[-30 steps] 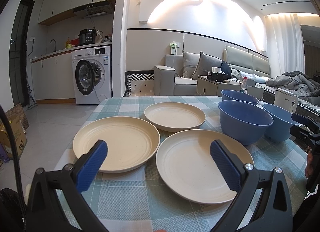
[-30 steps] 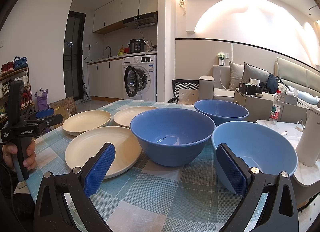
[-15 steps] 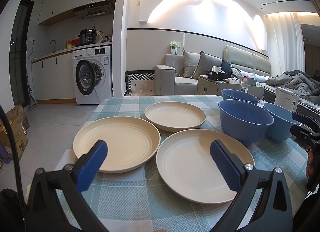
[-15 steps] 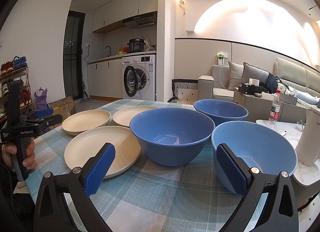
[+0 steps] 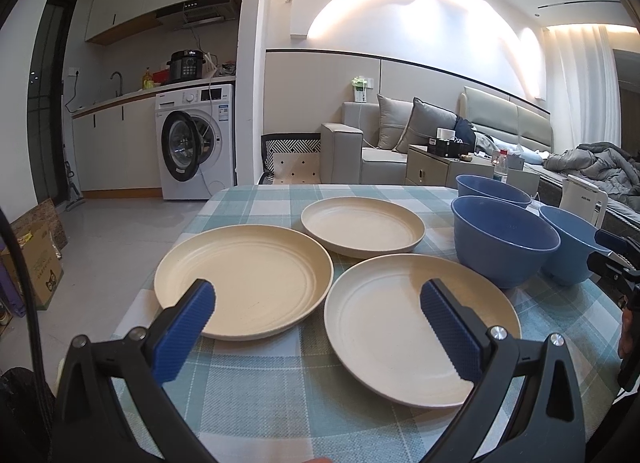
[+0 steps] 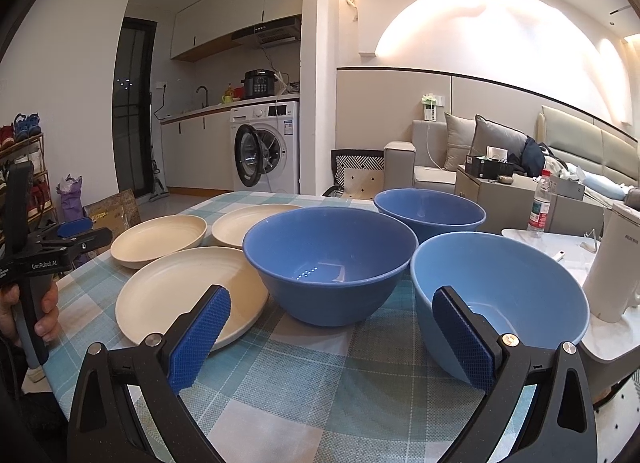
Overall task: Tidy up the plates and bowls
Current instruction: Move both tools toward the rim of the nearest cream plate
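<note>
Three cream plates lie on the checked tablecloth [image 5: 256, 395]: a left plate [image 5: 244, 279], a far plate [image 5: 362, 229] and a near right plate [image 5: 404, 323]. Three blue bowls stand to their right: a middle bowl [image 5: 502, 237], a far bowl [image 5: 492, 189] and a lighter bowl [image 5: 570, 241]. My left gripper [image 5: 316, 329] is open and empty, hovering at the near edges of the left and right plates. My right gripper [image 6: 332, 337] is open and empty, in front of the middle bowl [image 6: 330, 259] and the lighter bowl [image 6: 496, 291].
A white kettle [image 6: 614, 267] stands on a white side table right of the bowls, with a water bottle [image 6: 540, 203] behind it. The table's left edge drops to the floor, where cardboard boxes [image 5: 34, 259] sit. A sofa [image 5: 384, 143] is beyond the table.
Both grippers have barely moved; the views shift only slightly. Plates and bowls stay in place.
</note>
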The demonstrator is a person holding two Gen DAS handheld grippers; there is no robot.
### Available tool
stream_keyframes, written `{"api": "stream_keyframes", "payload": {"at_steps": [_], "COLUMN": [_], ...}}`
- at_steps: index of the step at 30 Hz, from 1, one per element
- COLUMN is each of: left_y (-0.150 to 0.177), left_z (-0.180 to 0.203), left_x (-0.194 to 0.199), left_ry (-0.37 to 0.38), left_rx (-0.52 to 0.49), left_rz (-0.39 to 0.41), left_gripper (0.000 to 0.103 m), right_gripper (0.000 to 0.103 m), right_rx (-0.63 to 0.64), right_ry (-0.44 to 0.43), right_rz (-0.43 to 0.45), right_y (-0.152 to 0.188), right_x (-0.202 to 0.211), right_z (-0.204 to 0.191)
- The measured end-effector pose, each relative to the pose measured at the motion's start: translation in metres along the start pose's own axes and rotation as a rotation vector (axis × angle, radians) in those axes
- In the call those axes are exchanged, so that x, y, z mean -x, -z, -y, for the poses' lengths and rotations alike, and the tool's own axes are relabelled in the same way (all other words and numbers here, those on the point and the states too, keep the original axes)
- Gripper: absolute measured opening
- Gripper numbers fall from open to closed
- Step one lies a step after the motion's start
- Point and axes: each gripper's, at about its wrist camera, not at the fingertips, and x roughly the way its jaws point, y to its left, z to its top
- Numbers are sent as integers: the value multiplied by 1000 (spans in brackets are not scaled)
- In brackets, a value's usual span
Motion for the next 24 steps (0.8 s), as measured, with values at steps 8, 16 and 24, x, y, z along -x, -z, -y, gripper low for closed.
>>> {"api": "stream_keyframes", "payload": {"at_steps": [8,16,24], "left_y": [-1,-6,-13], "left_z": [5,10,10], "left_x": [-1,-2,1], "left_ry": [23,-16,-31], "left_rx": [-25,-42,-53], "left_rz": [-16,-37,-53], "left_gripper": [103,103,103], "right_gripper": [103,103,103], "right_rx": [15,-2,-14], "right_ry": [19,-5,-41], "right_rz": [-11,-52,-64], "right_y": [-5,-15,-32], "right_x": [-1,-5,-6], "right_z": [-2,-8,-17]}}
